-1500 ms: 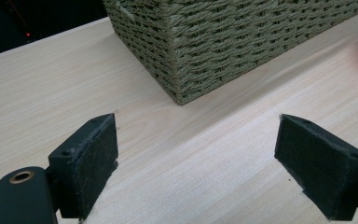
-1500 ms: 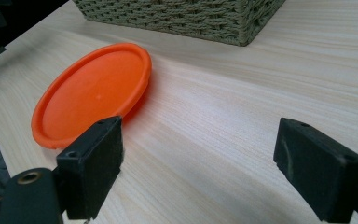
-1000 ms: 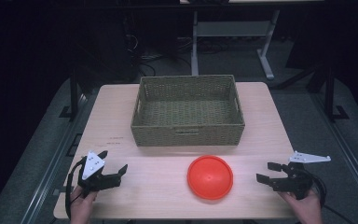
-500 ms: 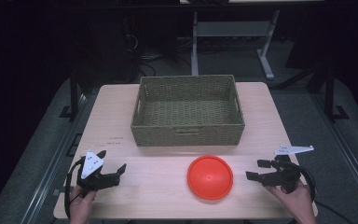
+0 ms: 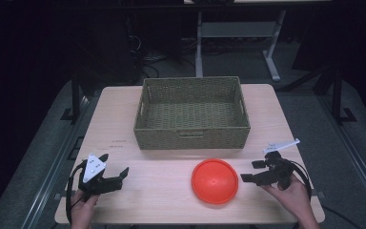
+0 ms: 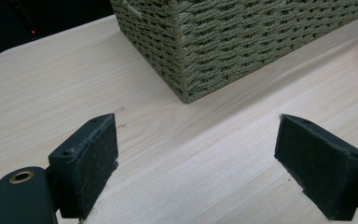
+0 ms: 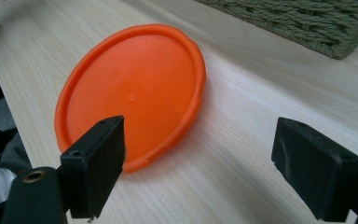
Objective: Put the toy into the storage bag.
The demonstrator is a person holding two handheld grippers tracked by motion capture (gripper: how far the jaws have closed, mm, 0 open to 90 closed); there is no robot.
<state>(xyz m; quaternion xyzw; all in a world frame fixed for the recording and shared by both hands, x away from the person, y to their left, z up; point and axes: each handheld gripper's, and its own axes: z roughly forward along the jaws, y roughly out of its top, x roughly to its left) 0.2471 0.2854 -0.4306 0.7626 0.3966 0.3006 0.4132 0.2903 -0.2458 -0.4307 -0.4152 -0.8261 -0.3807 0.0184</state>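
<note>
The orange plate (image 5: 215, 181) lies flat on the wooden table (image 5: 162, 191), near the front edge and a little right of the middle, with bare wood all round it. The right gripper (image 5: 254, 171) sits just to the plate's right, low over the table, its jaws spread wide and holding nothing; in the right gripper view the plate (image 7: 130, 93) lies ahead and to the left of the jaws, with one jaw over its near rim and the other over bare wood. The woven basket (image 5: 192, 114) stands on the far half of the table, its front wall a short way beyond the plate, leaving a strip of open wood between them. The left gripper (image 5: 115, 168) rests near the front left corner, well apart from the plate, its jaws also wide and empty; in the left gripper view a corner of the basket (image 6: 223, 42) rises beyond them. Between the two grippers the table's near side is open apart from the plate. The table's right edge is close behind the right hand (image 5: 293, 195).
</note>
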